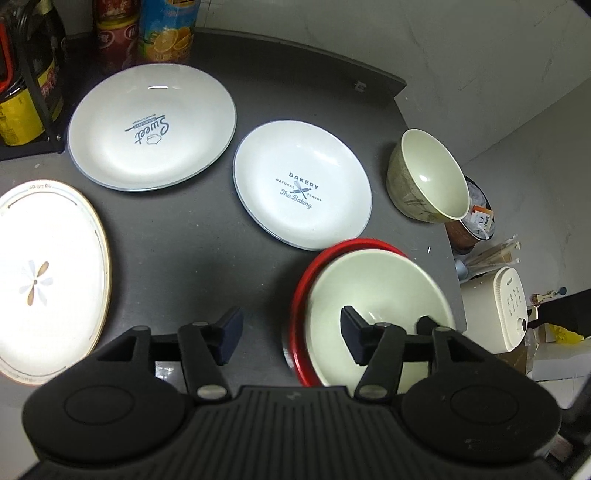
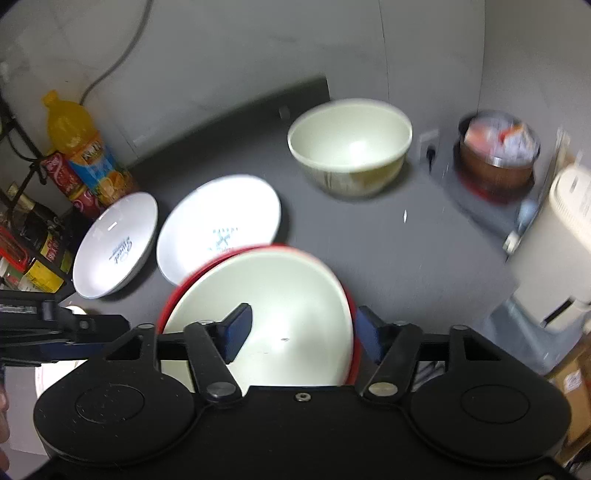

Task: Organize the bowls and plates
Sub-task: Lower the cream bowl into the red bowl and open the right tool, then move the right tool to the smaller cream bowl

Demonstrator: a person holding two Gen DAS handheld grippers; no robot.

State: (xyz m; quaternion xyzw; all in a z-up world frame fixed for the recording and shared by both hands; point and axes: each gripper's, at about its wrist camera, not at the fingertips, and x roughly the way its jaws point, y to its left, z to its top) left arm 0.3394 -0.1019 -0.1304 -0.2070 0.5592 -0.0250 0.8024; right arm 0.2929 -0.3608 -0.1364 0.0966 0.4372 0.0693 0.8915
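Straddling the rim of the red bowl (image 2: 258, 295), the right gripper (image 2: 299, 332) has one pad inside the pale green interior and the other outside the red wall at about 3 o'clock; the jaws bracket that rim, though whether they press on it cannot be told through the motion blur. The bowl sits tilted, its red outside showing along the upper left edge.

From the left wrist view, the left gripper (image 1: 291, 334) hangs over the dark bench (image 1: 177, 229) with its jaws spread wide and nothing between them. One pad is over bare bench, the other over the same red bowl's (image 1: 373, 302) inside.

Beyond it at 12 o'clock lies the bakery plate (image 1: 302, 190), flat on the bench, its near edge just beside the red bowl's rim. At 10 o'clock rests the larger sweet plate (image 1: 152, 125), apart from the bakery plate. At 9 o'clock, an oval platter (image 1: 44, 280) with a petal motif and gold edge lies near the bench's edge. At 2 o'clock a cream bowl (image 1: 428, 177) stands near the bench's right edge.

Bottles and cans (image 1: 147, 33) crowd the far left corner at 11 o'clock, beside a black wire rack (image 1: 33, 85). Off the bench at 3 o'clock stand a bin (image 1: 476, 218) full of rubbish and a white appliance (image 1: 506, 306).
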